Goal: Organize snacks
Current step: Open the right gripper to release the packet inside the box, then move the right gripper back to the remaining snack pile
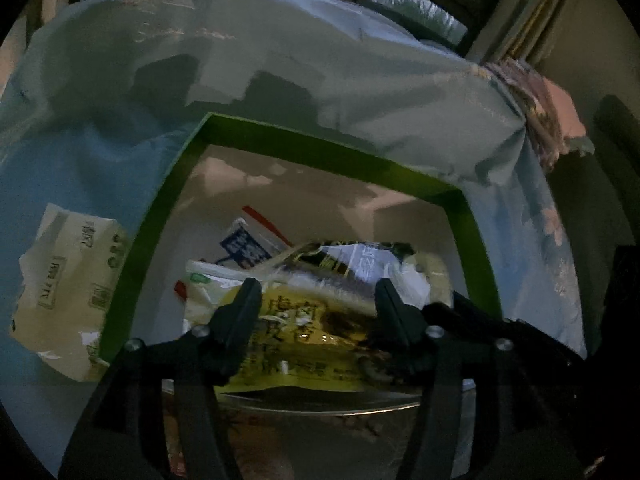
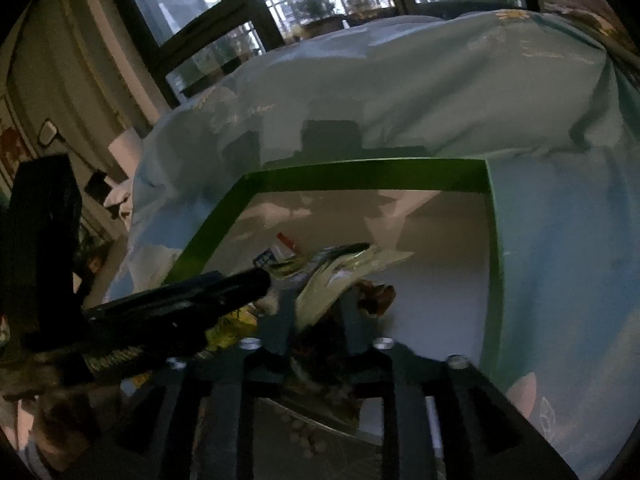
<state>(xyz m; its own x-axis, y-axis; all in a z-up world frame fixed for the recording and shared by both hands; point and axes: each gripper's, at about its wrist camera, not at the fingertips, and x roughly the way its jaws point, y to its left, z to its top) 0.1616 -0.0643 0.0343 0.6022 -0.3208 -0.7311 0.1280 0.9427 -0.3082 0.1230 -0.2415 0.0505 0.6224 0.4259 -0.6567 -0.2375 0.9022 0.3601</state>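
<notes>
A white box with a green rim [image 1: 332,156] lies on a pale blue cloth and holds several snack packets. My left gripper [image 1: 316,292] hangs over the box's near side, jaws wide apart. A yellow packet [image 1: 296,328] lies between and below its fingers, and the pads do not press on it. Behind it are a silver-topped packet [image 1: 360,256] and a blue and white one [image 1: 244,248]. In the right wrist view my right gripper [image 2: 316,304] stands partly open over the same box [image 2: 360,176]. A pale green and brown packet [image 2: 340,276] sits loose between its fingers. The left gripper's finger [image 2: 224,288] reaches in from the left.
A cream packet [image 1: 68,292] lies on the blue cloth [image 1: 280,60] left of the box. The cloth covers a bed-like surface that drops off at the right edge [image 1: 532,128]. Windows [image 2: 320,8] are behind. Bare white box floor [image 2: 440,292] shows to the right.
</notes>
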